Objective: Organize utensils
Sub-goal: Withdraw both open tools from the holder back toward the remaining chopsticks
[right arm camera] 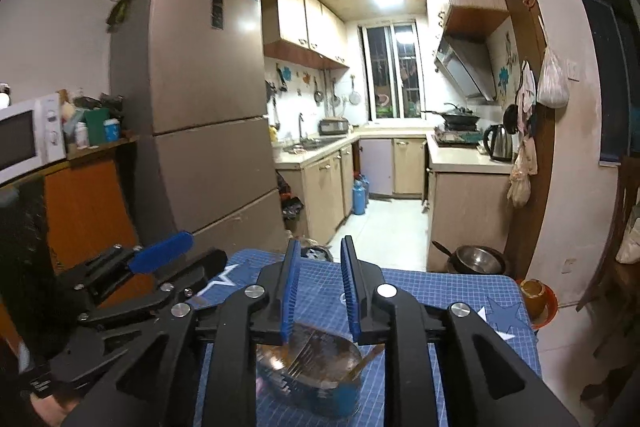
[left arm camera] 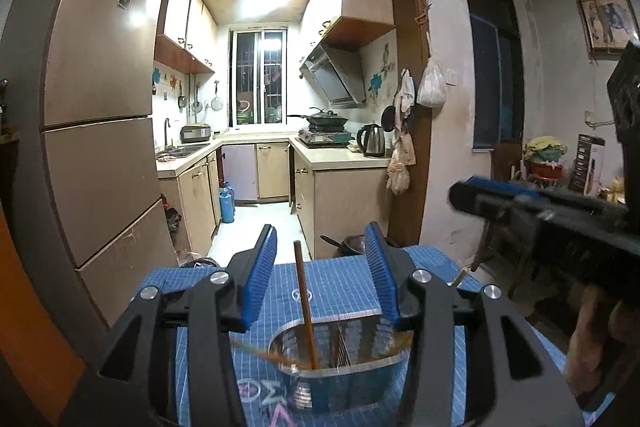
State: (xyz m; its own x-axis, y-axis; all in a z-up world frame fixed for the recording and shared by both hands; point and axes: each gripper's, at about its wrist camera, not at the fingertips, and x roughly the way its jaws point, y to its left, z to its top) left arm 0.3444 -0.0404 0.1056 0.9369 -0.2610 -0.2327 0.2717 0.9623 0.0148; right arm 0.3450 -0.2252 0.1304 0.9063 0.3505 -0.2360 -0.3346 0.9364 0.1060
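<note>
A: While going through left wrist view: see left gripper (left arm camera: 320, 233) with pads apart, brown chopstick (left arm camera: 304, 299) upright between them, touching neither pad. Stands in steel holder (left arm camera: 340, 385) on blue grid mat (left arm camera: 344, 287).

B: Agree. Right gripper (right arm camera: 321, 243)?

A: Jaws a narrow gap apart, nothing between. Hangs over same holder.

B: Edges, room to move?

A: Far mat edge just beyond both sets of fingertips, open kitchen floor past it. Fridge (left arm camera: 100, 107) close on left. Grippers side by side, near, not touching.

B: View differences?

A: Right wrist only: fork (right arm camera: 298, 363) tines inside holder, pale stick (right arm camera: 366, 361) leaning on rim, microwave (right arm camera: 28, 135) far left, steel pot (right arm camera: 478, 259) on floor past far edge, brown bowl (right arm camera: 534, 297) off right mat edge. Left wrist only: lone chopstick poking well above rim, framed picture (left arm camera: 608, 23) on right wall.
</note>
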